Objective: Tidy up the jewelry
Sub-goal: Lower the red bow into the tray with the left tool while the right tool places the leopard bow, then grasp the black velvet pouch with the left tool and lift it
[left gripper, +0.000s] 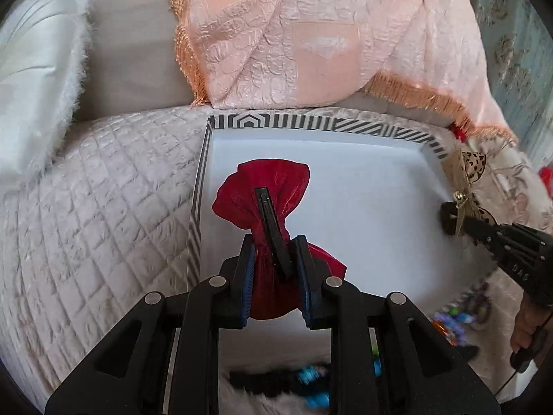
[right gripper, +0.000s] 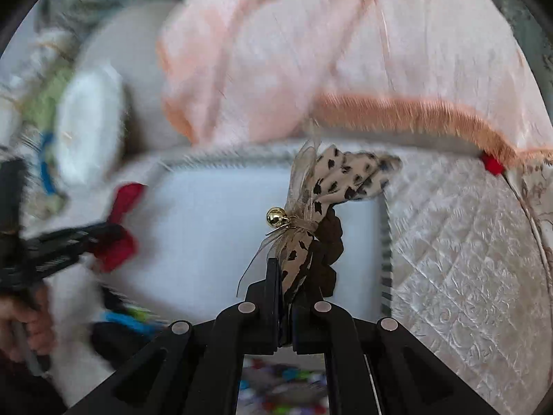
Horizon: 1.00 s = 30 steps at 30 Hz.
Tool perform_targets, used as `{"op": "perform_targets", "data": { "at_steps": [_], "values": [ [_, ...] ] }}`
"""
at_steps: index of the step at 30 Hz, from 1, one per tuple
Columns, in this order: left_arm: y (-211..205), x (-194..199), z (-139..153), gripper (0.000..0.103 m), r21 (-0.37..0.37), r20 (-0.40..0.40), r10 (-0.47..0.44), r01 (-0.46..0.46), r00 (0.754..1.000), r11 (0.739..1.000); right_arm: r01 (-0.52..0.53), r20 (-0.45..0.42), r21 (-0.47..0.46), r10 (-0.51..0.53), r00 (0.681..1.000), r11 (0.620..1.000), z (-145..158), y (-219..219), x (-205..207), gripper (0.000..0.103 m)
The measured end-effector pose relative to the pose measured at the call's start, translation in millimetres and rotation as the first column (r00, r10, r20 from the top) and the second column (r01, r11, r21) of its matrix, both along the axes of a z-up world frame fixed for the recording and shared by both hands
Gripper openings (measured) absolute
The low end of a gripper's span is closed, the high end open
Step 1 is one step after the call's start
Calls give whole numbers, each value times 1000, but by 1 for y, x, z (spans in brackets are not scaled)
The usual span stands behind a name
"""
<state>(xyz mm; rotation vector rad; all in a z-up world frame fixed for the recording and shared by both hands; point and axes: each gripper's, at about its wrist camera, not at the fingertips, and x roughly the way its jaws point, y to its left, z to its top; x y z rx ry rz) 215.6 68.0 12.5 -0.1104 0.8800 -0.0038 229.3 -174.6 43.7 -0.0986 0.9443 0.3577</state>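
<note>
Right gripper [left gripper: 449, 221] — faint "DAC"-like embossing, unclear

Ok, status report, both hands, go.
Left hand-held gripper shut on red pouch, over white tray. Right hand-held gripper shut on spotted scrunchie. Nothing blocking tray.

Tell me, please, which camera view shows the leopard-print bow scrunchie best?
The right wrist view: the scrunchie fills the centre, its gold bead and spotted ribbon sharp, pinched in the right gripper. The left wrist view shows it only small at the right edge.
</note>
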Motion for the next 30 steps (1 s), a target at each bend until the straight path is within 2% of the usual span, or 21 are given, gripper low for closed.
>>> {"op": "perform_targets", "data": {
  "at_steps": [1,2,4,6,7,8,10,13,19,21,23,26,28,30],
  "values": [
    [1,4,-1,21,11,3,12,-12,1000,1000,6,0,-44,-6,1000,999,-8,0,4,4],
    [2,5,-3,27,10,0,24,-24,1000,1000,10,-7,-58,-10,1000,998,-14,-1,7,4],
    [5,9,-7,35,-23,-22,36,-36,999,999,15,-41,-53,-17,999,998,-24,-6,13,4],
    [4,9,-7,45,-59,-30,33,-35,999,998,17,-53,-16,-18,998,1000,-24,-10,15,13],
    [2,8,-6,54,-58,-31,27,-29,999,998,23,-57,-1,-23,998,1000,-23,-11,16,25],
    [-2,6,-5,58,-43,-27,17,-19,999,999,30,-57,15,-29,998,999,-20,-11,13,35],
    [-9,3,-1,58,-20,-17,-2,2,1000,1000,28,-49,28,-27,998,999,-14,-12,8,39],
    [-10,-7,8,58,-8,3,-28,28,1000,1000,22,-34,44,-21,999,999,-2,-14,-1,39],
    [-4,-47,30,58,-56,84,-98,103,992,993,38,29,85,-41,999,996,25,-23,-21,39],
    [-12,-64,33,60,-74,105,-182,190,978,979,50,42,99,-55,998,994,35,-29,-33,39],
    [-26,-78,32,60,-72,112,-285,294,952,953,67,35,106,-71,997,992,39,-34,-44,39],
    [-61,-98,26,60,26,101,-425,425,899,905,107,-27,107,-104,994,989,34,-45,-63,40],
    [-80,-101,19,60,69,79,-474,469,877,880,130,-88,114,-121,989,985,26,-55,-73,40],
    [-95,-102,13,60,100,56,-498,491,866,865,143,-119,131,-128,985,981,20,-63,-84,40]
  ]
}}
